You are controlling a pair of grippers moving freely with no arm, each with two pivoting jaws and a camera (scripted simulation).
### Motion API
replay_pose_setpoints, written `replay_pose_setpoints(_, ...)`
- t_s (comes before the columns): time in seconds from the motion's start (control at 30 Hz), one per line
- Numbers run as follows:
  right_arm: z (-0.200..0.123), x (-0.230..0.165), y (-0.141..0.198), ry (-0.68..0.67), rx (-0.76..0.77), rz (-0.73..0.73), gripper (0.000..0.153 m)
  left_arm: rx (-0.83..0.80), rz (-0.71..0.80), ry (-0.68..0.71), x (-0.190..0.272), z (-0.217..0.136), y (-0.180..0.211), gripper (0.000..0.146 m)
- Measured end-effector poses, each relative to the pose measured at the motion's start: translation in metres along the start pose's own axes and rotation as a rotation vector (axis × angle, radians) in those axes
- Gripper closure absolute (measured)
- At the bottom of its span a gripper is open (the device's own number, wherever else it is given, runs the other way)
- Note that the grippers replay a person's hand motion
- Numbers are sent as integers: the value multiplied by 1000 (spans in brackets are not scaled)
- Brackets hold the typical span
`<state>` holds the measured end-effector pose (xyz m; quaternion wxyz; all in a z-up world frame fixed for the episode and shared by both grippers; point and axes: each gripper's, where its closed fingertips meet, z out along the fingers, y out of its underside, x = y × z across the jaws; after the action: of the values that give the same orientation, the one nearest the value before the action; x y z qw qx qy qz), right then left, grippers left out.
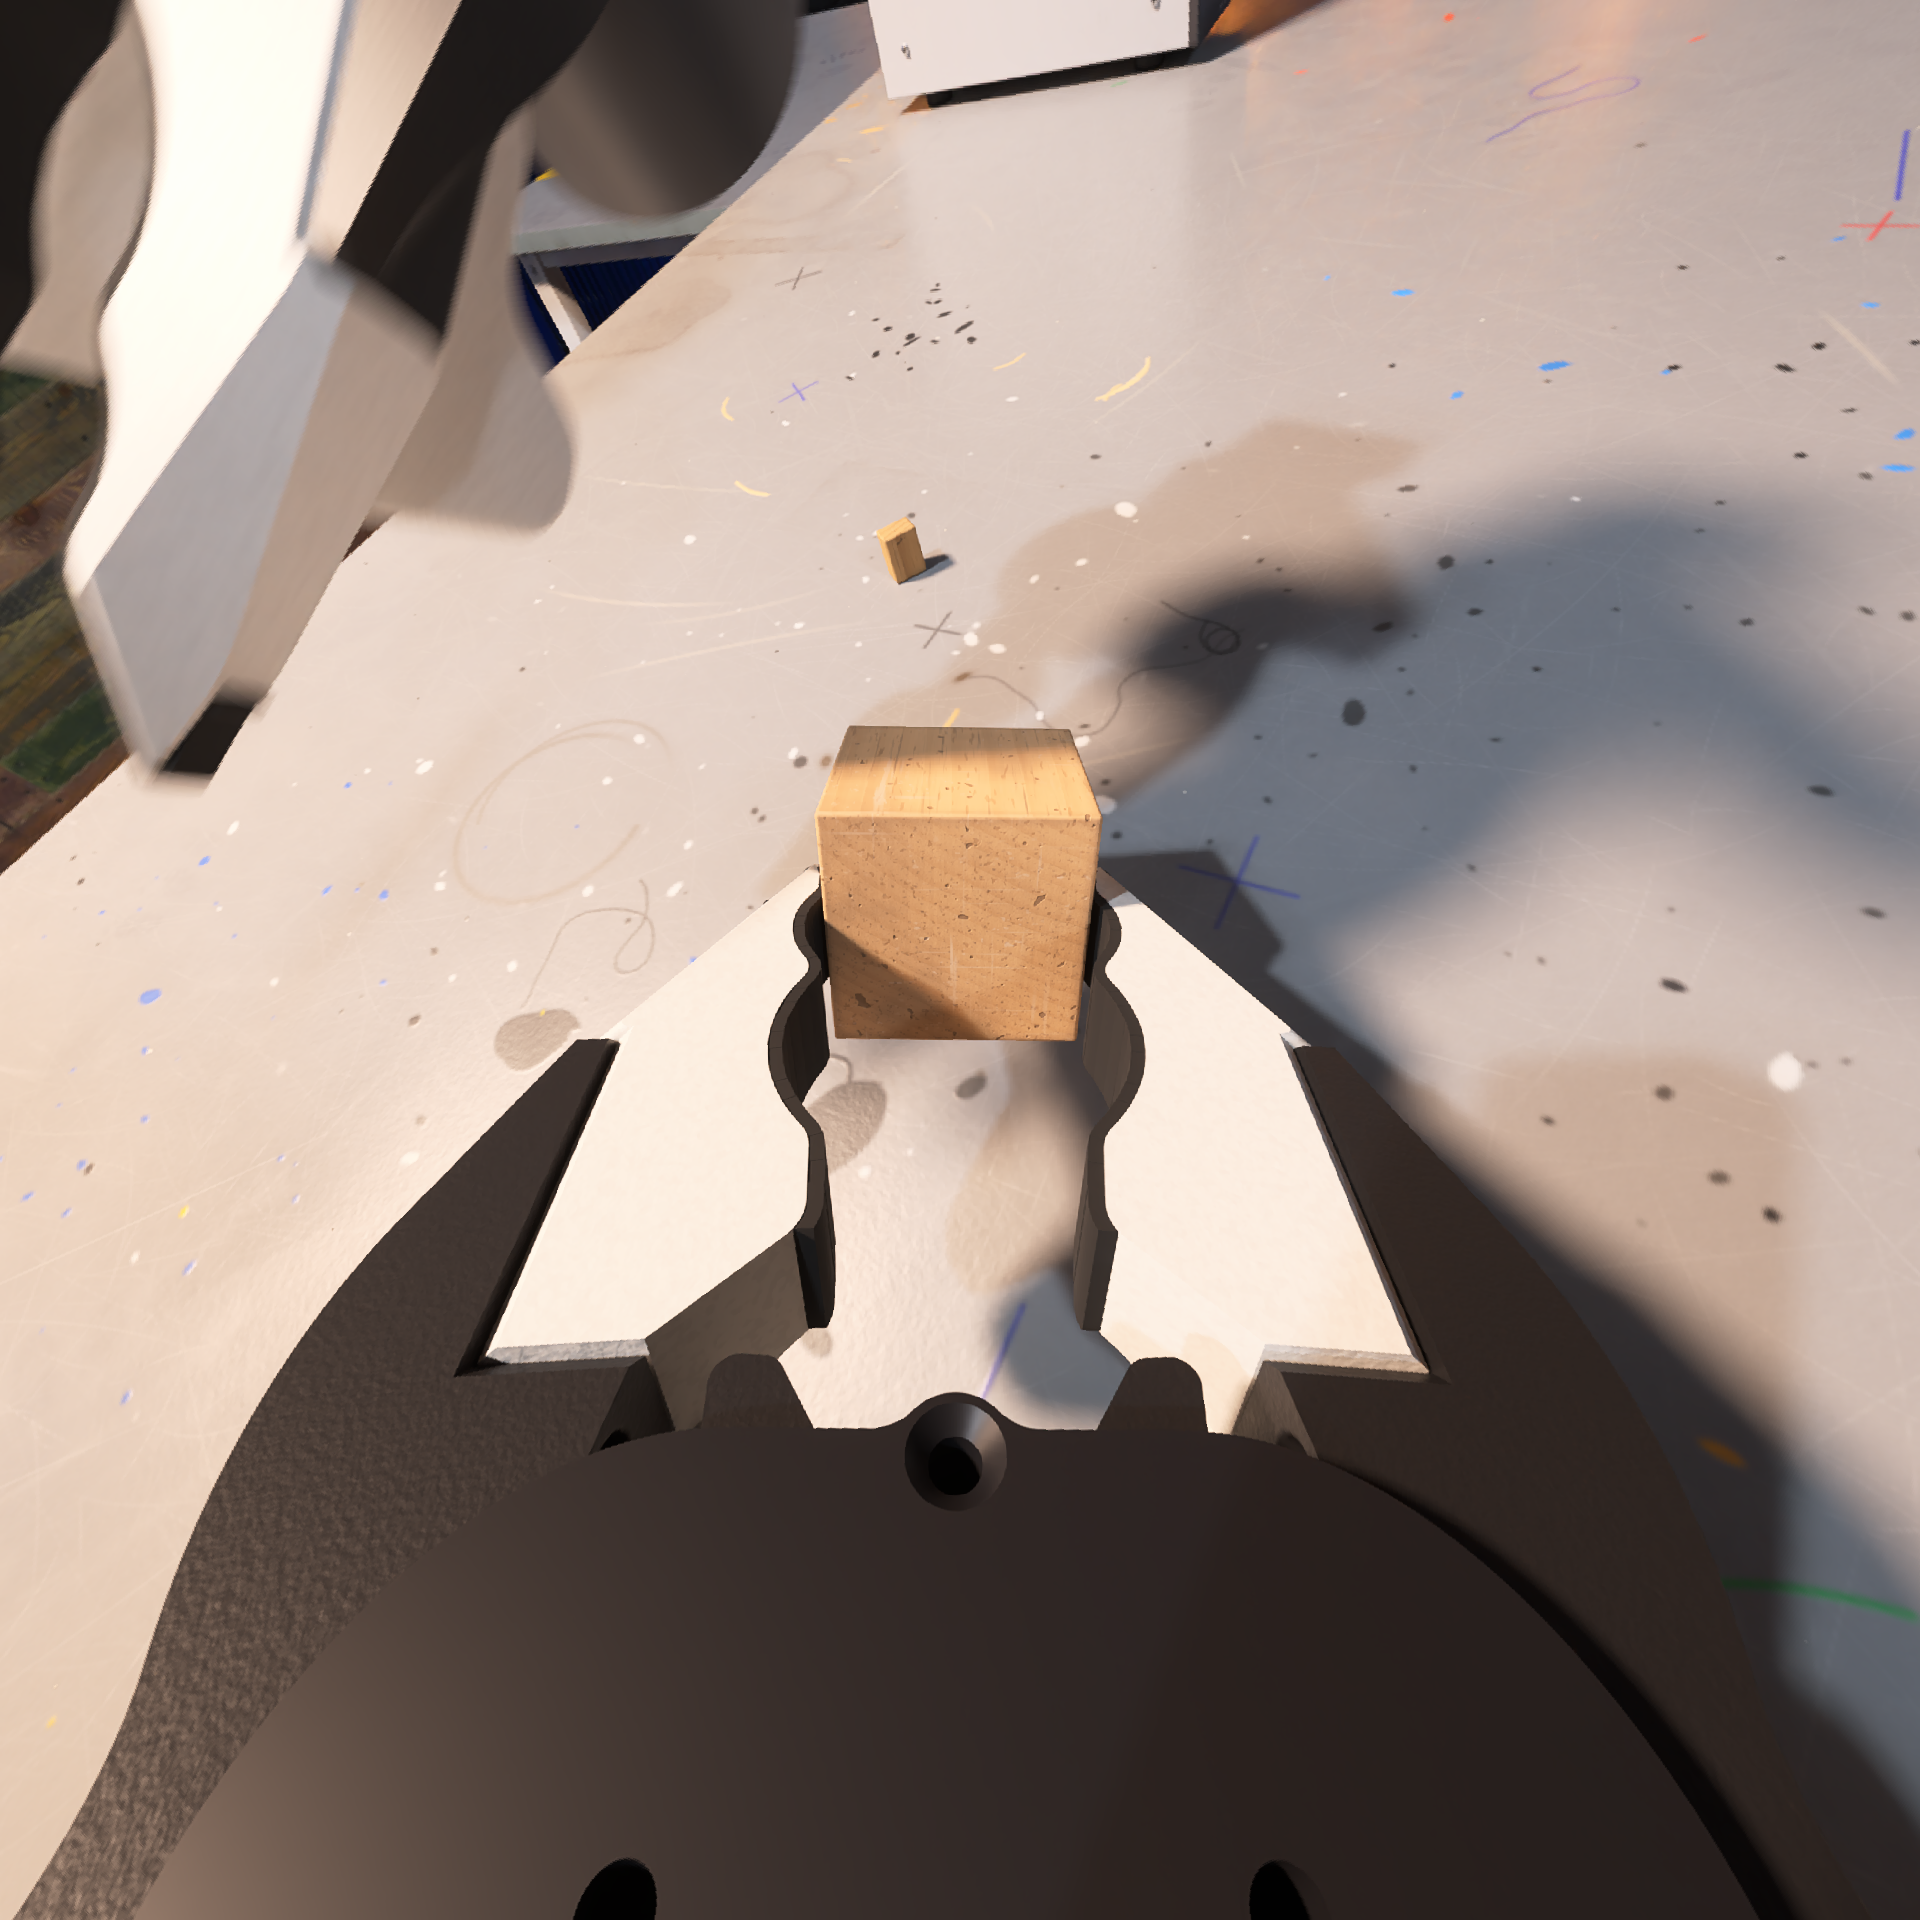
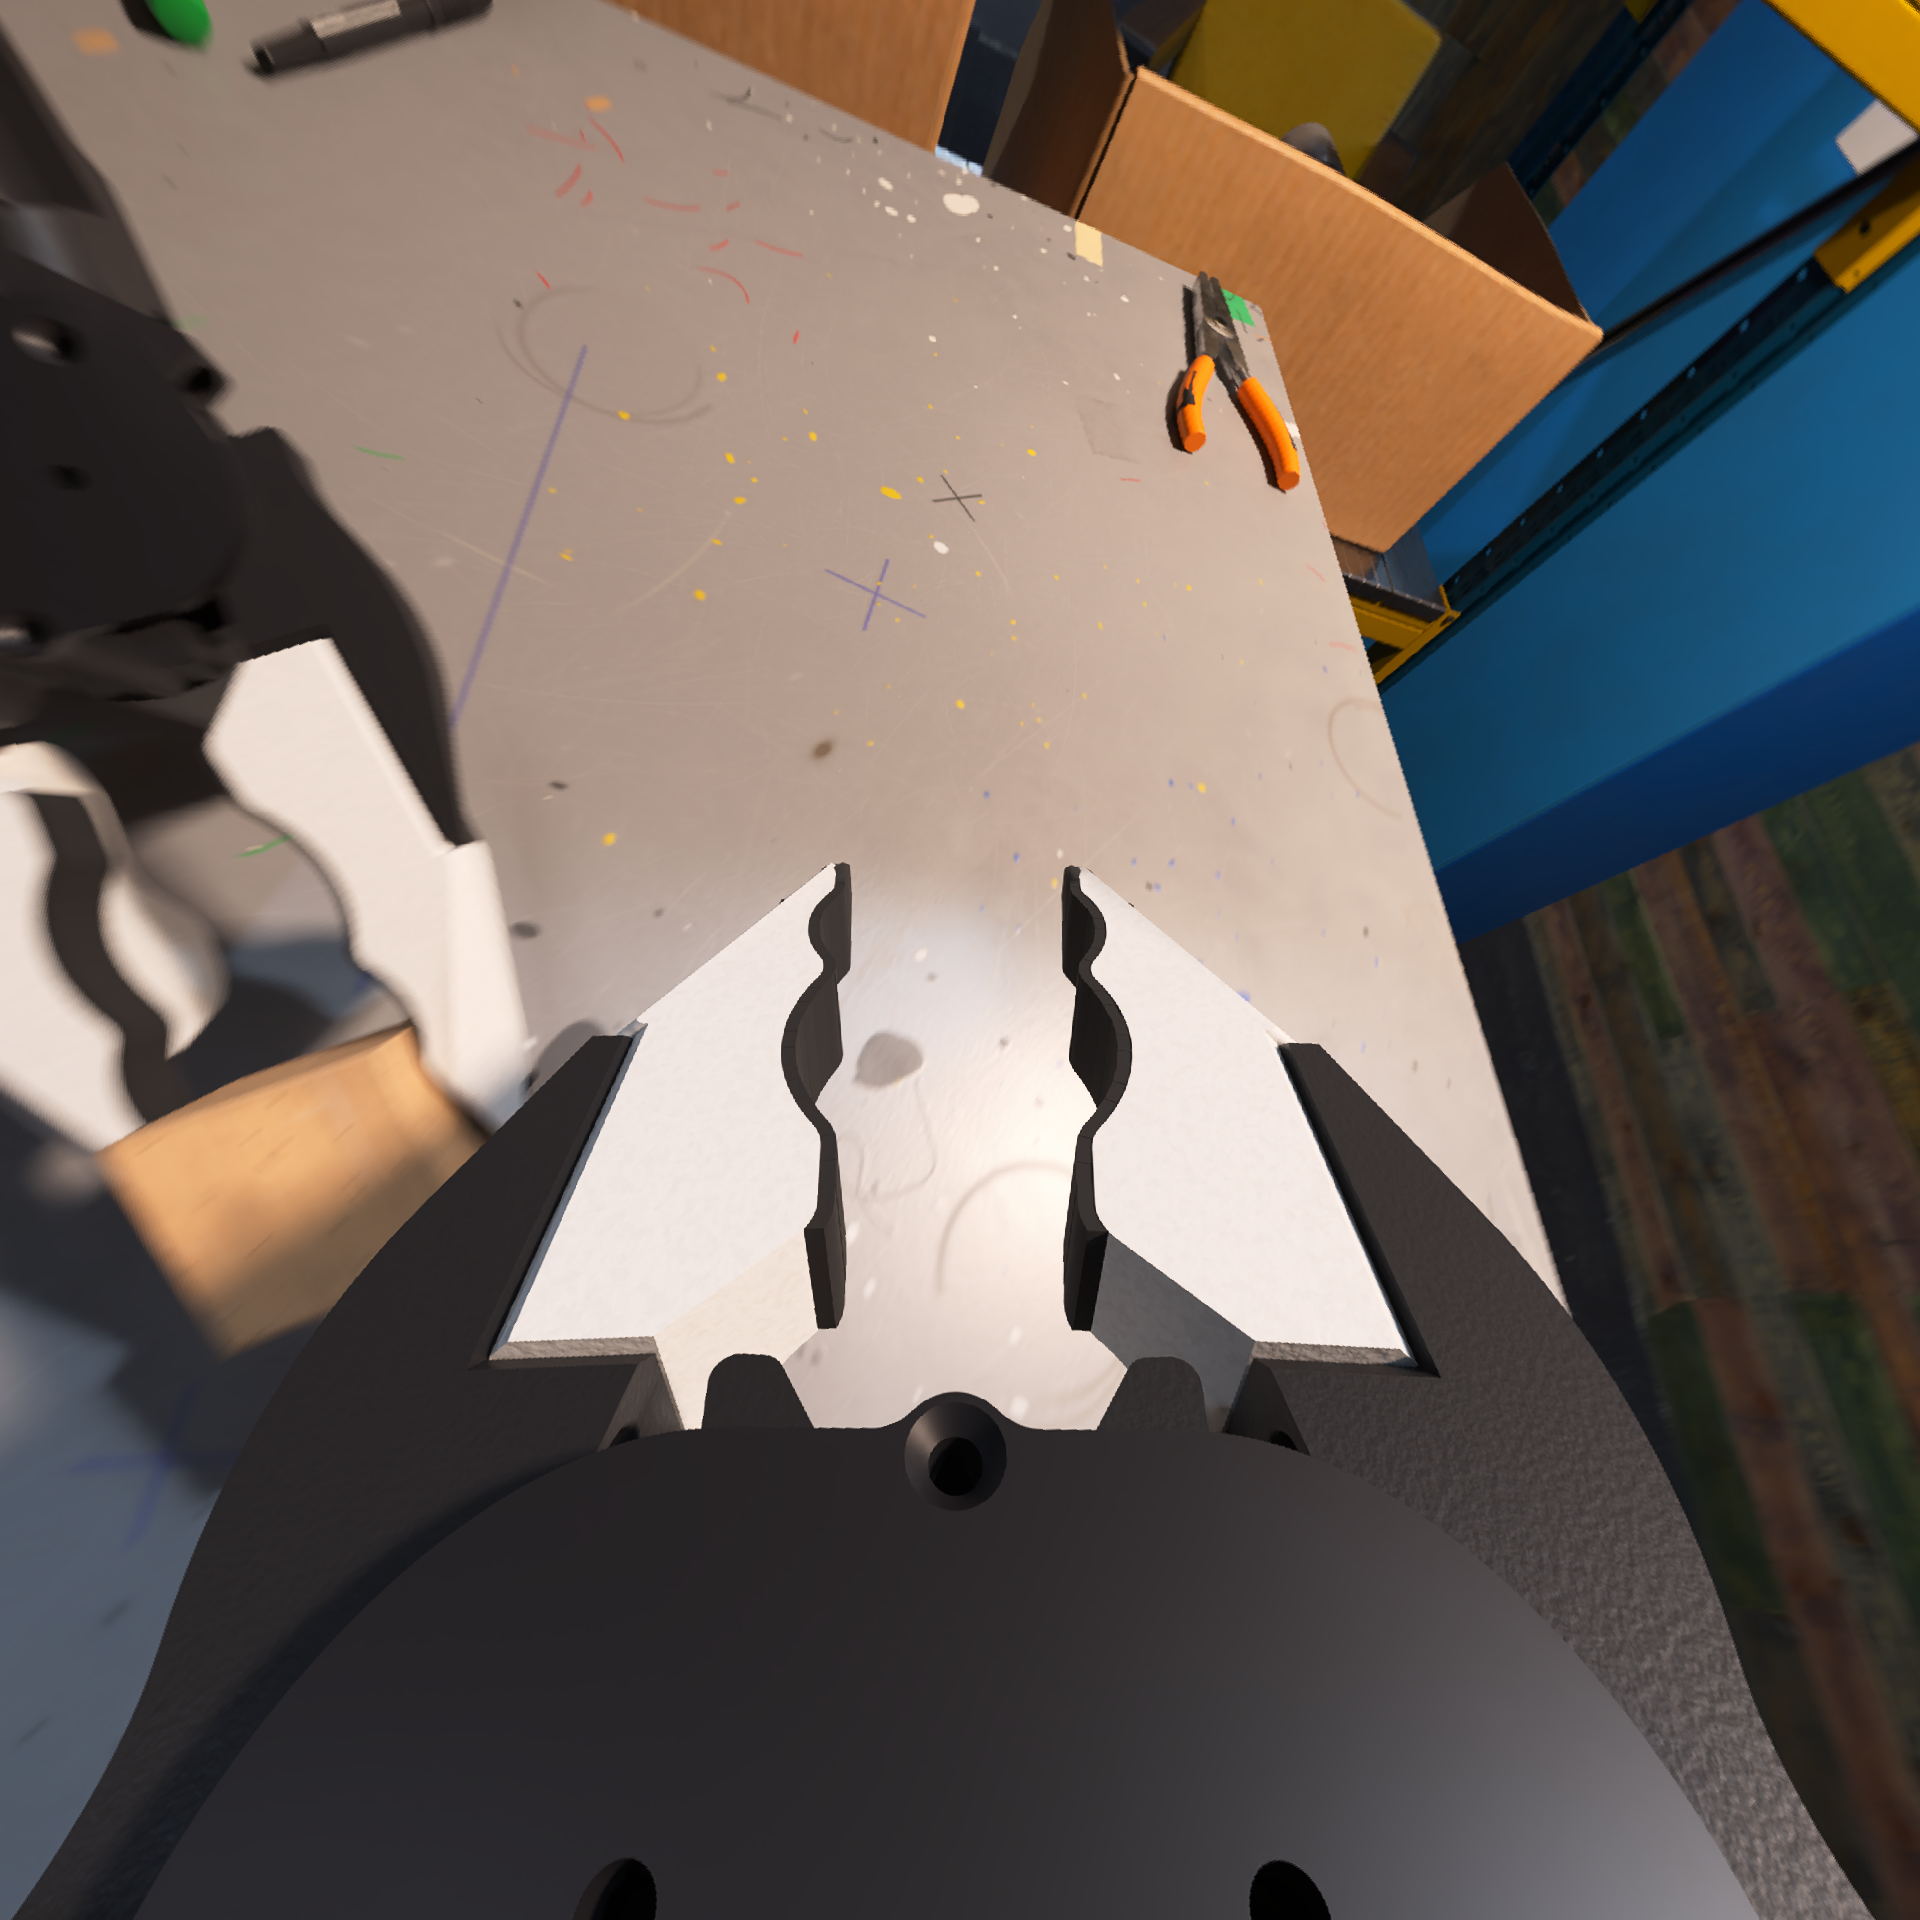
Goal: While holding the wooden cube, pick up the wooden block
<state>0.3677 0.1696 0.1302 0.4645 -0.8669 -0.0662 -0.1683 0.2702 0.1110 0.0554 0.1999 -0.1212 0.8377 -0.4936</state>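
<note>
My left gripper (image 1: 956, 894) is shut on the wooden cube (image 1: 958, 883), a light wood cube held between the fingertips above the table. The small wooden block (image 1: 900, 550) stands on the table farther ahead, apart from both grippers. My right gripper (image 2: 954, 883) is open and empty above the table. It shows blurred at the upper left of the left wrist view (image 1: 260, 416). In the right wrist view the left gripper (image 2: 260, 831) and the cube (image 2: 281, 1174) show blurred at the left edge.
The speckled white table (image 1: 1351, 312) has its left edge close by. A white box (image 1: 1029, 42) stands at the far end. Orange-handled pliers (image 2: 1236, 395) lie near the right edge, beside cardboard boxes (image 2: 1351, 291). A black marker (image 2: 364, 26) lies at the far side.
</note>
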Motion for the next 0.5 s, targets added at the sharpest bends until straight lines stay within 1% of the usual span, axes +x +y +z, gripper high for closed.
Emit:
replay_pose_setpoints(0.07,-31,-1,10,8,6,75,112,1,-3,0,0,0,0,99)
replay_pose_setpoints(0.13,-65,-1,32,51,-25,154,114,3,-6,0,-1,0,0,99)
replay_pose_setpoints(0.23,-114,1,83,131,-131,301,120,3,-3,-2,-1,0,0,99)
replay_pose_setpoints(0.3,-134,-4,117,148,-201,460,124,-5,3,-5,0,1,1,99)
replay_pose_setpoints(0.37,-140,-16,145,123,-243,610,125,-15,10,-7,0,1,2,99)
replay_pose_setpoints(0.4,-138,-22,158,121,-281,651,124,-20,12,-8,0,2,2,99)
replay_pose_setpoints(0.47,-131,-30,179,139,-351,650,118,-26,9,-7,0,2,2,99)
replay_pose_setpoints(0.5,-127,-31,185,160,-361,650,117,-27,7,-7,0,2,3,99)
